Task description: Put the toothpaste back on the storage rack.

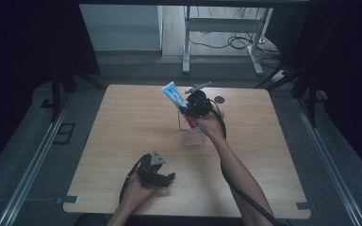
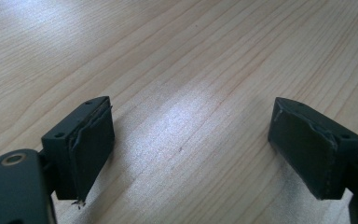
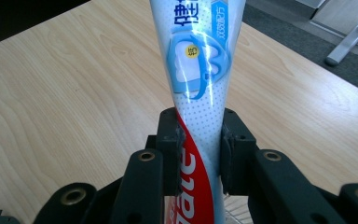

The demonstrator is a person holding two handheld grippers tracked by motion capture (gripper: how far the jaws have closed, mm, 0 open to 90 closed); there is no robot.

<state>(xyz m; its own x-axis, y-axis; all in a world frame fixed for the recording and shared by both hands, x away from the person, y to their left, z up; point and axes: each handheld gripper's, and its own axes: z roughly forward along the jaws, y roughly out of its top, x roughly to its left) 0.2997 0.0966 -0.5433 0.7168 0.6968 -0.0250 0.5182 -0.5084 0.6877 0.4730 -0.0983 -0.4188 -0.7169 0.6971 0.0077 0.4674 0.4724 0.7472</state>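
Tube and cup: the toothpaste tube [image 1: 178,101] stands over the clear cup [image 1: 191,133] mid-table, its lower end already down in it.
Long axis: near upright, crimped end tipped up and away to the left in the high view.
Right gripper [image 3: 199,140]: clamped across the tube's lower body, the pads pressing both sides.
Left gripper [image 2: 191,149]: jaws spread wide, nothing between them, low over the table [image 1: 122,122] near the front edge, well apart from the cup.
Nearer hand: the right, clearly.
Writing: red band with white letters "gate"; Chinese characters higher up, too cropped to read.

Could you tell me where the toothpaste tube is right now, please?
In the high view, the toothpaste tube is near the table's far middle, clamped in the right gripper, slanting up-left over a clear glass.
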